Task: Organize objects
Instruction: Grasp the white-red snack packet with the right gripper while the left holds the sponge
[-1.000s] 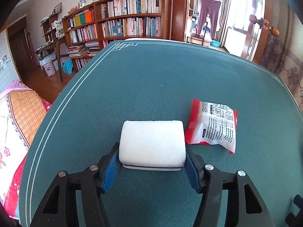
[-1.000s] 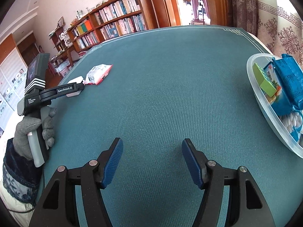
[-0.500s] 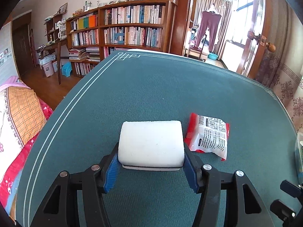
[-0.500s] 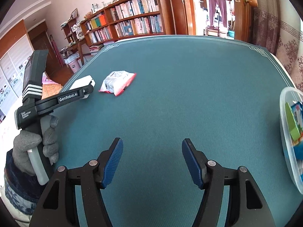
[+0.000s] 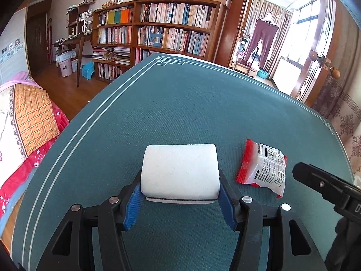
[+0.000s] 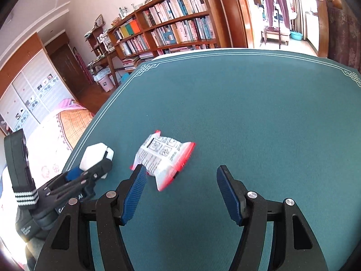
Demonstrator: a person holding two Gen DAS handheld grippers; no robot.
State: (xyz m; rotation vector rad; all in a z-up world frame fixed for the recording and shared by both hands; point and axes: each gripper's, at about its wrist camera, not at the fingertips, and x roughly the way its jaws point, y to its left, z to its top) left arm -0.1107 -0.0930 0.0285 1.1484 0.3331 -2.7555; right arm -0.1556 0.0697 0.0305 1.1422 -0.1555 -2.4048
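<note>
My left gripper (image 5: 180, 192) is shut on a white sponge block (image 5: 180, 171), its blue pads pressing both short sides just above the green table (image 5: 180, 103). To the right of the block lies a red-and-white snack packet (image 5: 264, 167). In the right wrist view the same packet (image 6: 162, 158) lies just ahead of my right gripper (image 6: 180, 187), nearer its left finger. The right gripper's jaws stand open with nothing between them. The left gripper (image 6: 90, 169) with the white block (image 6: 94, 155) shows at the lower left of that view.
The table's left edge (image 5: 74, 140) with white border lines runs close to the left gripper; a bed with patterned covers (image 5: 24, 122) lies beyond it. The right gripper's black body (image 5: 327, 189) intrudes at the right of the left wrist view. Bookshelves (image 5: 158, 31) stand behind the table.
My right gripper swept left across the table: the plastic tub left its view and the snack packet now lies just ahead of its fingers. The left gripper kept its hold and shifted a little.
</note>
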